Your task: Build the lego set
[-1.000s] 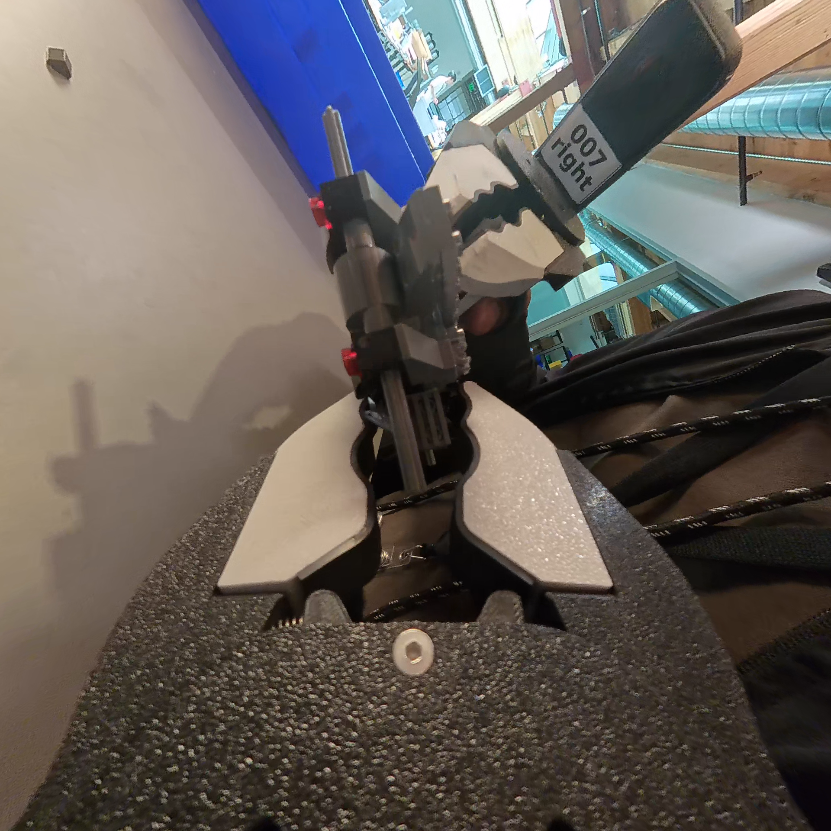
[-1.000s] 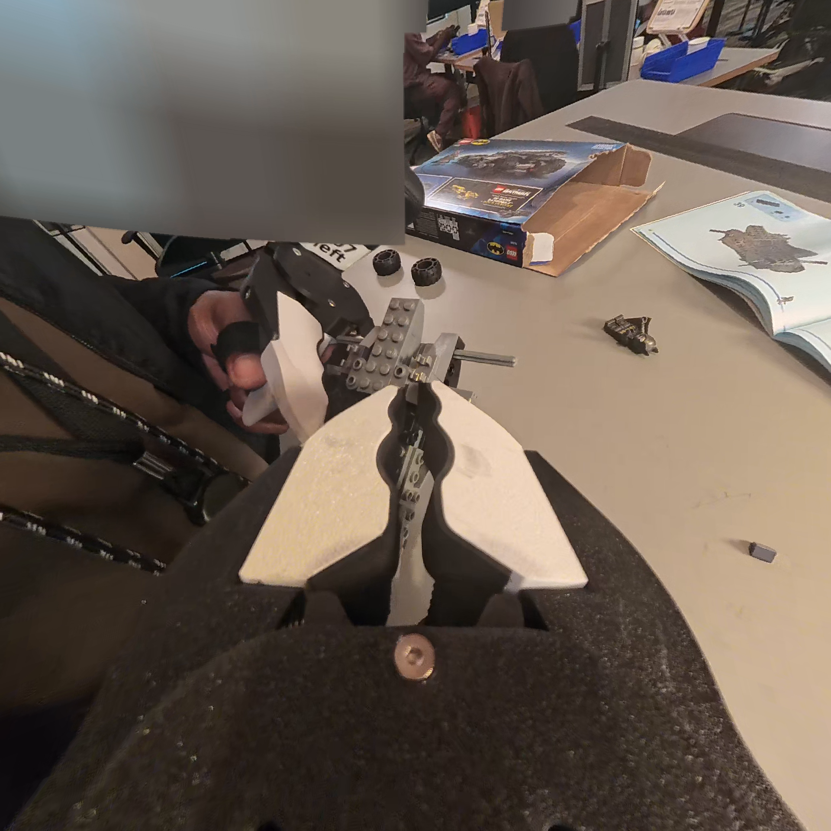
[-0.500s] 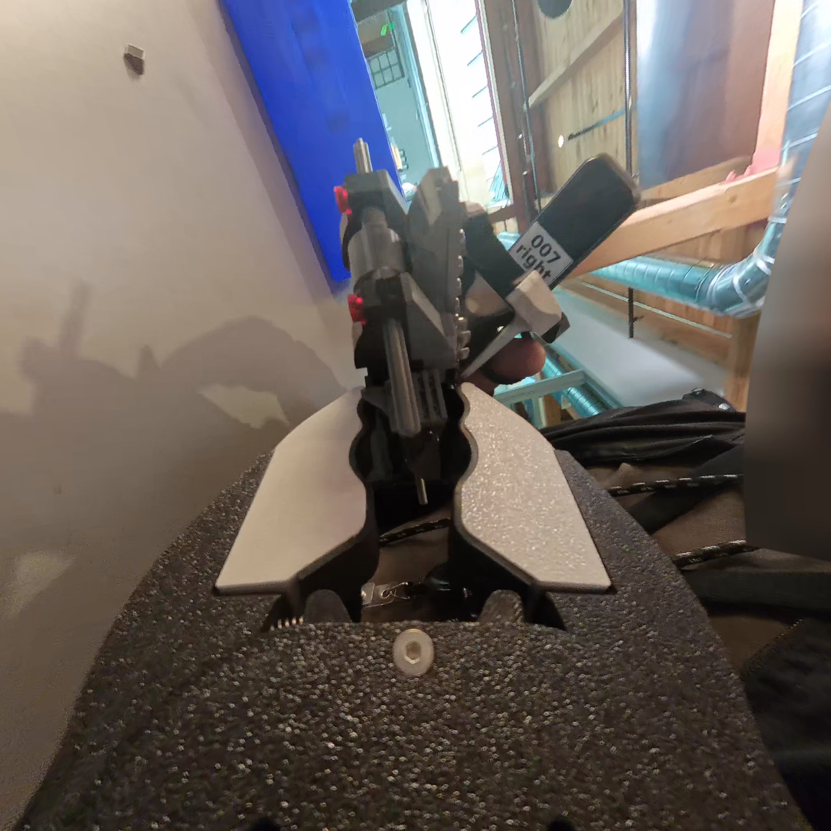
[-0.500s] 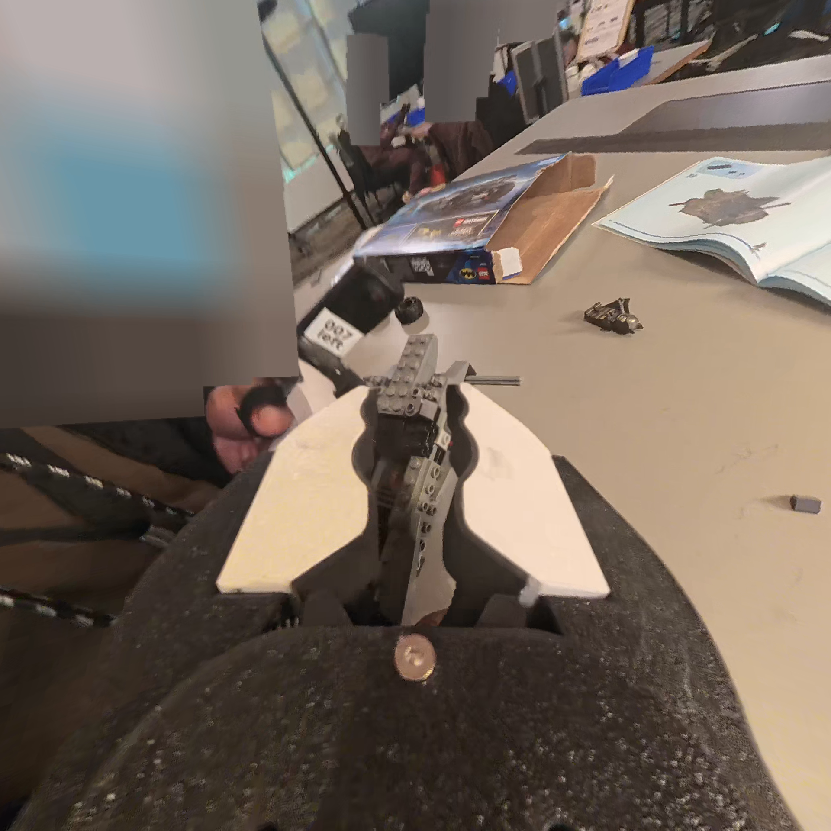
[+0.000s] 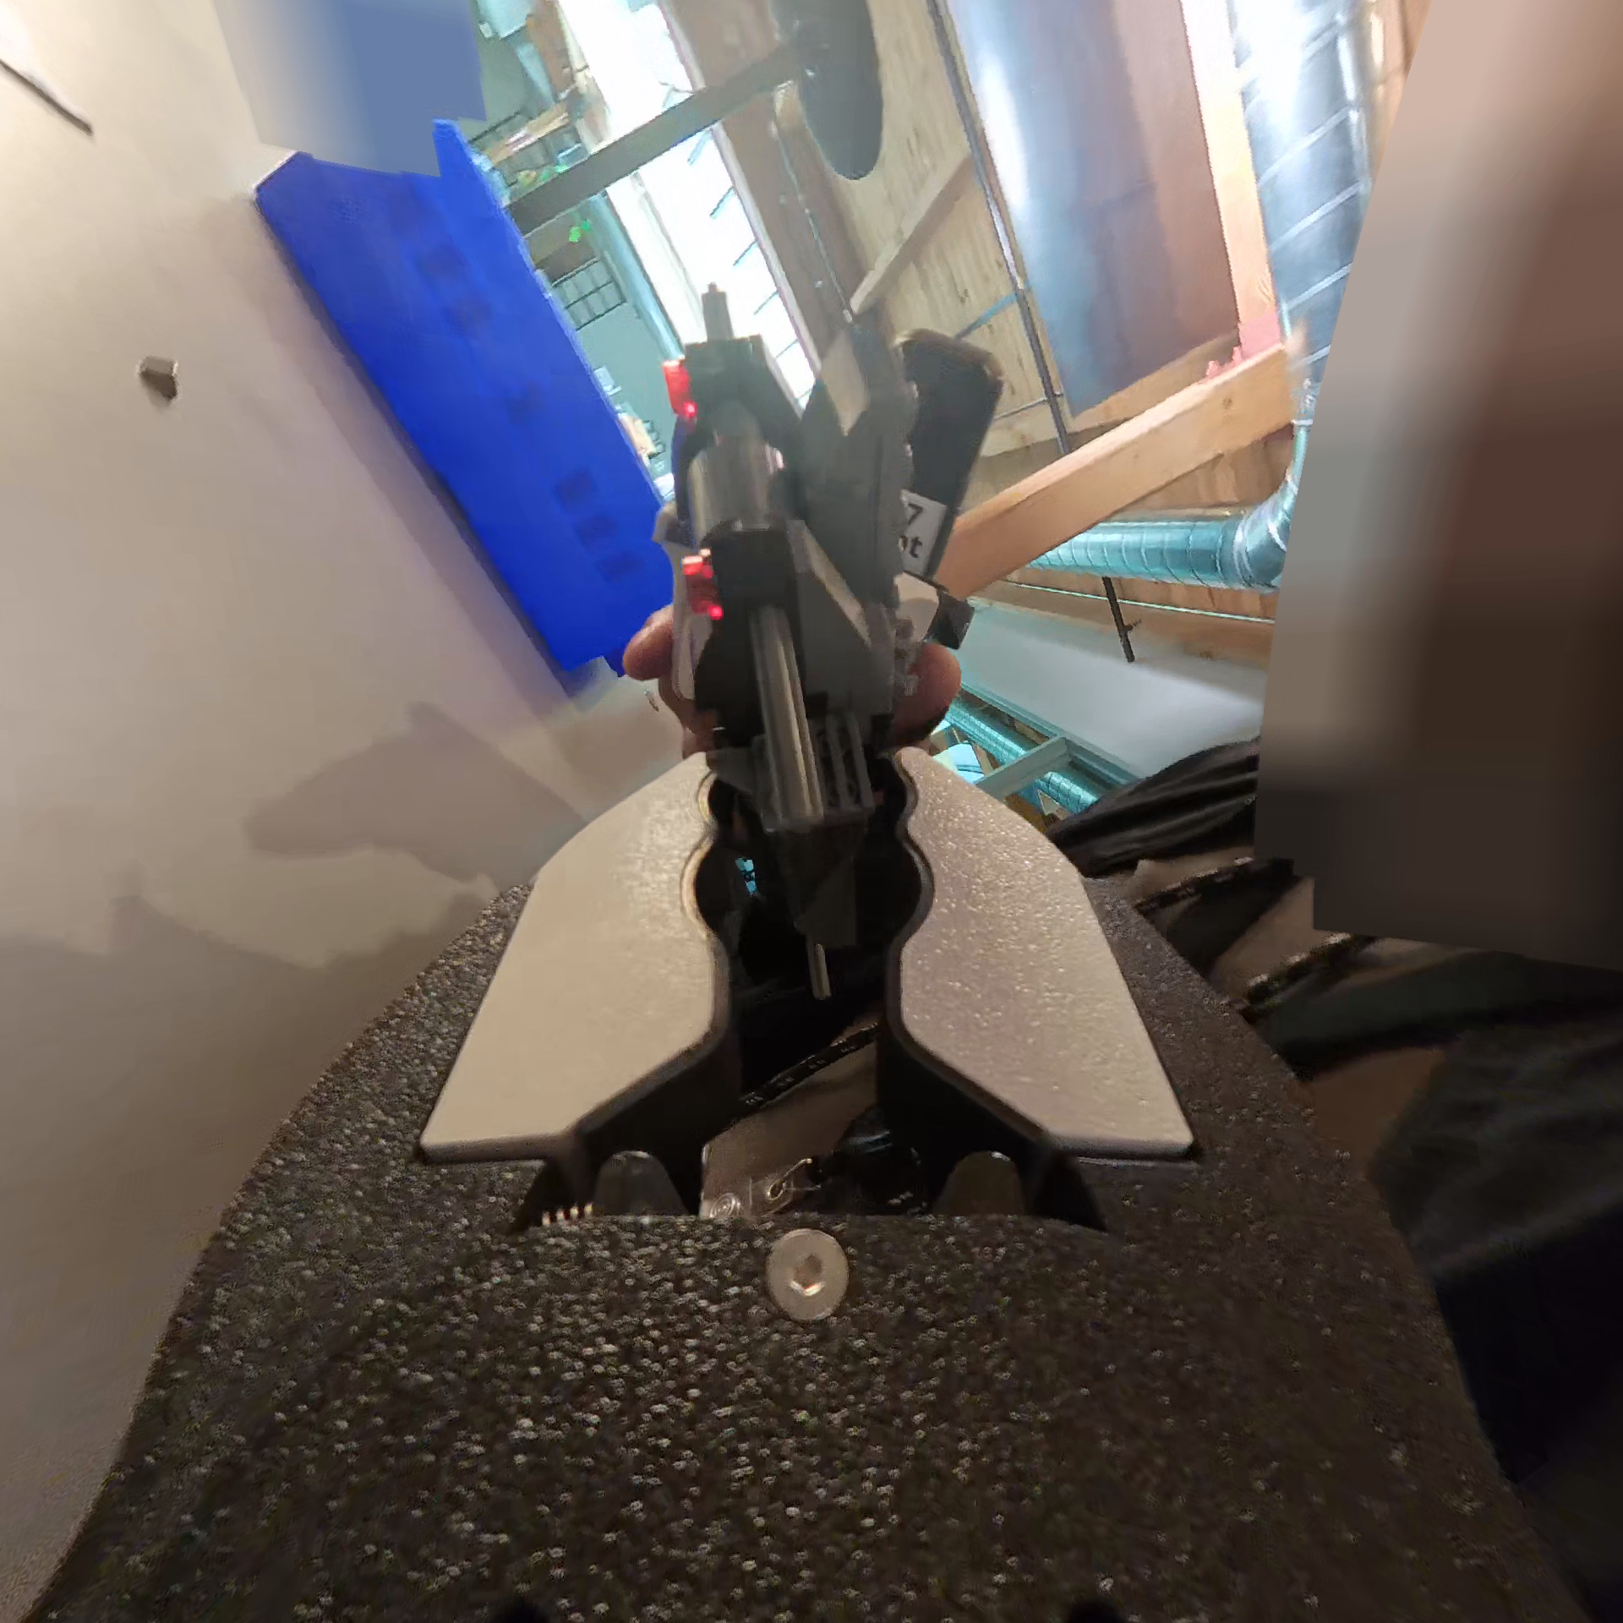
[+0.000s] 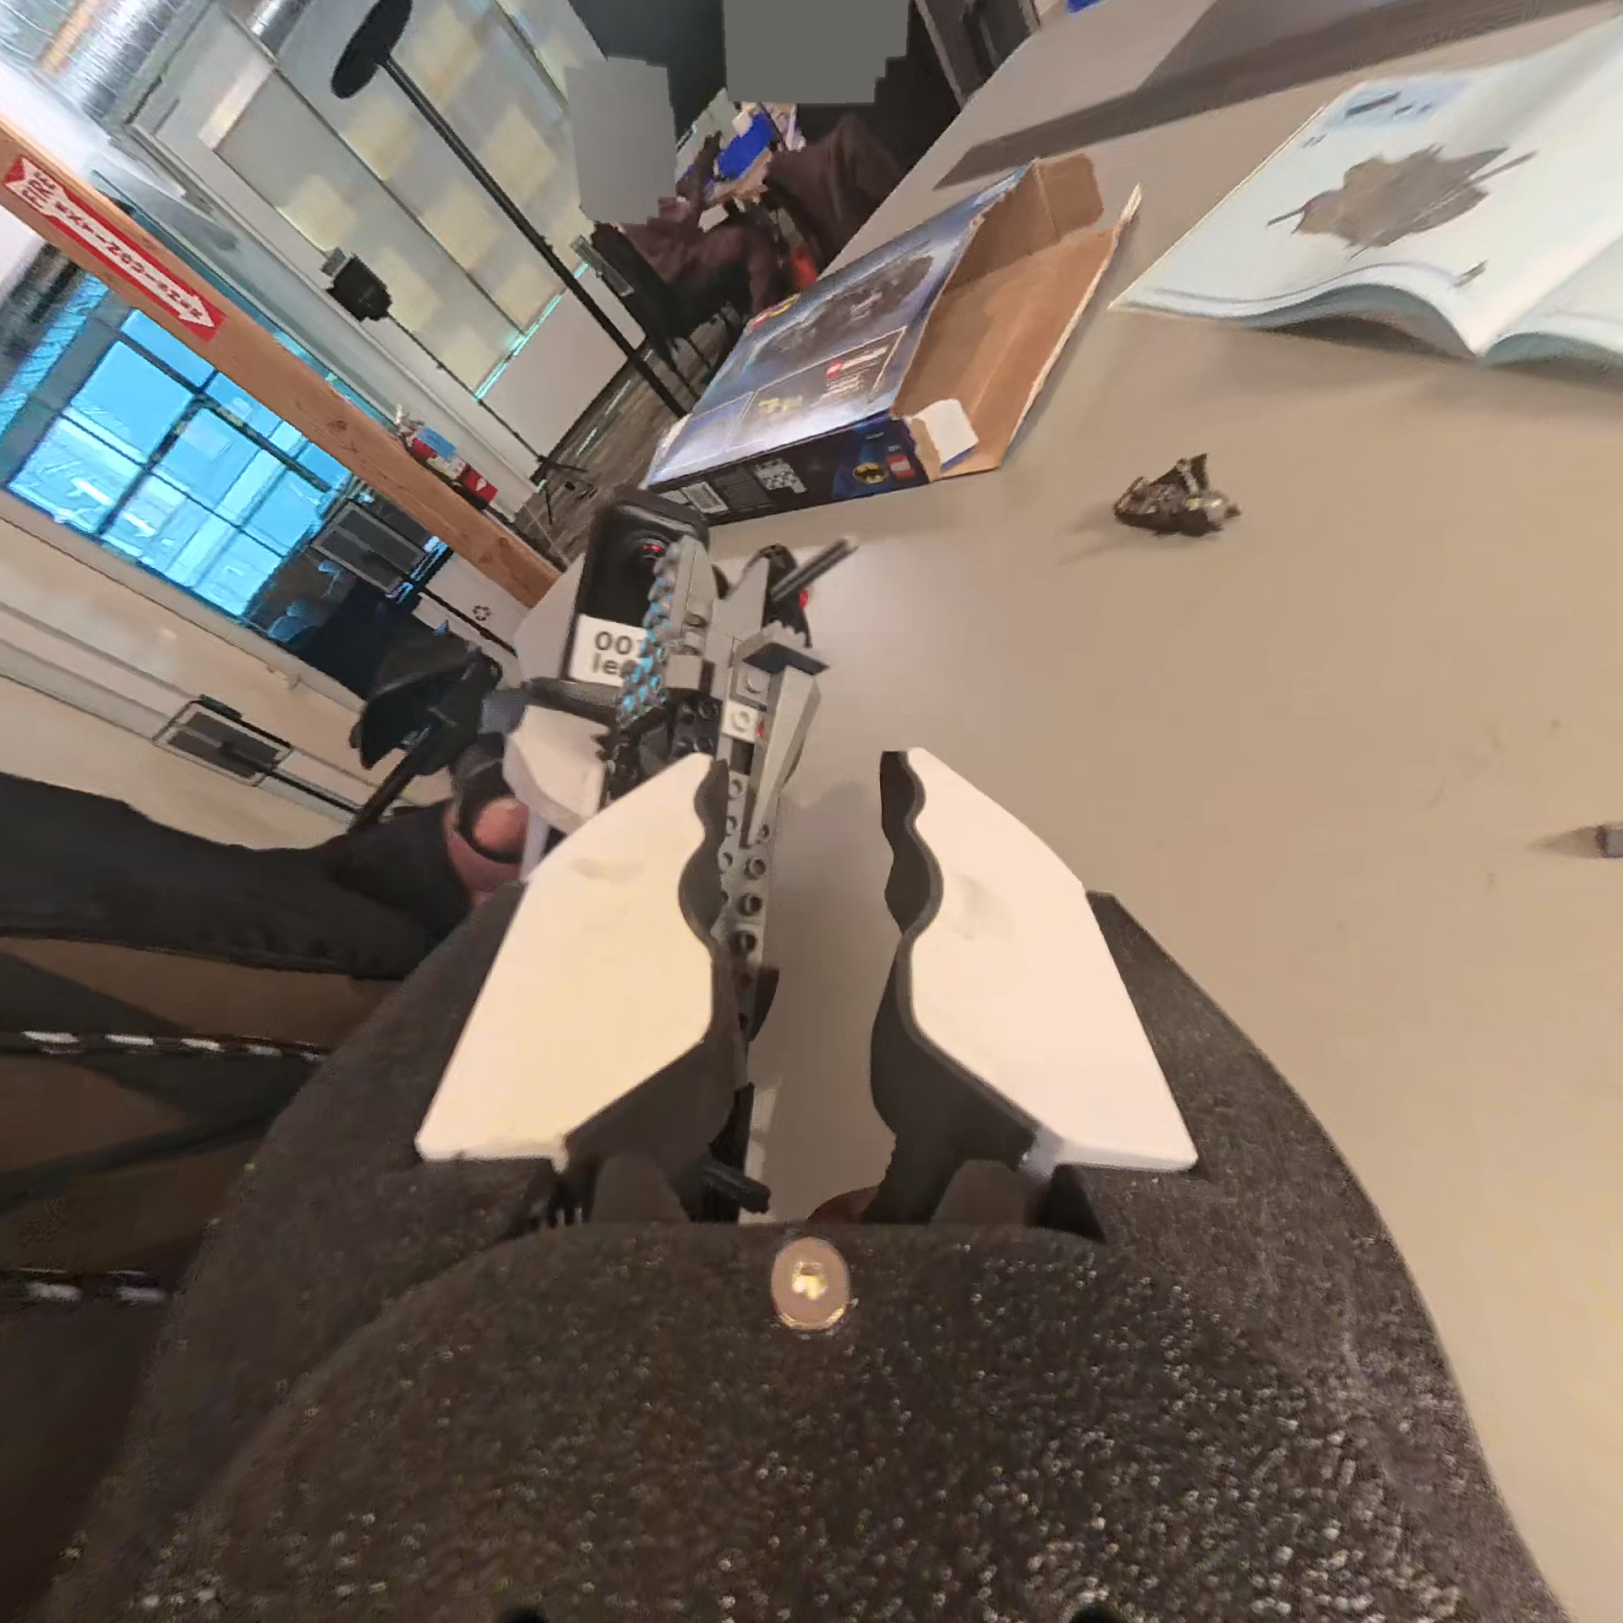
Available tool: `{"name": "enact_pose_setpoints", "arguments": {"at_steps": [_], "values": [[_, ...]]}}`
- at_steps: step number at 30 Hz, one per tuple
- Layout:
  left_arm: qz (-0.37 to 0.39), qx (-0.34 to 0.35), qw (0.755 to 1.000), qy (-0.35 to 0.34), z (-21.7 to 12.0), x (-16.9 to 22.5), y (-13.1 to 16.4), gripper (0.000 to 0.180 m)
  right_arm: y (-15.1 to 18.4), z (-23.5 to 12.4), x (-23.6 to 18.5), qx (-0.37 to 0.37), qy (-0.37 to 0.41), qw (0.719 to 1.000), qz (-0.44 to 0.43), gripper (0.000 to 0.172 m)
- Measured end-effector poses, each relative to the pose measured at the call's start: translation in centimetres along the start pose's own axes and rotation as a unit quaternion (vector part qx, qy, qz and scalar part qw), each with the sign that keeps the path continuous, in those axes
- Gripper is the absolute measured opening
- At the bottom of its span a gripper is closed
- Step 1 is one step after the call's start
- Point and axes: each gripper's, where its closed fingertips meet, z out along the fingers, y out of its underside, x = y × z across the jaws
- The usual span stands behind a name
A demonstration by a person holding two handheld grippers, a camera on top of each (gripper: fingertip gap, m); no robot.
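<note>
Left gripper (image 5: 804,812) is clamped on my grey brick model (image 5: 790,615), raised above the table (image 6: 1229,703). Right gripper (image 6: 795,773) stands apart: the model's studded beam (image 6: 742,878) lies against one finger (image 6: 606,922), clear of the other.

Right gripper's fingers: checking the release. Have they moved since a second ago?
Yes: the fingers spread outward from the centre screw; the right one now clears the grey brick model.

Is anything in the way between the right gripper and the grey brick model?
Nothing visible. The grey brick model sits between the right gripper's open fingers, against one finger, with a clear gap to the other.
</note>
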Motion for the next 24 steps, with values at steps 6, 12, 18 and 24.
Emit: {"name": "enact_pose_setpoints", "arguments": {"at_steps": [6, 12, 18, 24], "values": [[0.035, 0.026, 0.994, 0.097, -1.8, 2.2, -0.9, 0.034, -0.5, 0.9, -3.8, -0.030, -0.054, 0.998, 0.018, 0.039], [0.047, 0.017, 0.989, 0.140, -2.0, 3.6, -0.8, 0.034, -1.1, 1.7, -5.8, -0.026, -0.079, 0.996, 0.019, 0.039], [0.048, 0.017, 0.985, 0.167, -1.7, 4.3, -0.6, 0.034, -1.6, 1.8, -6.6, -0.014, -0.084, 0.996, 0.020, 0.039], [0.057, 0.011, 0.985, 0.165, -1.7, 4.4, -0.3, 0.034, -1.8, 1.7, -6.9, -0.007, -0.087, 0.996, 0.027, 0.042]]}}
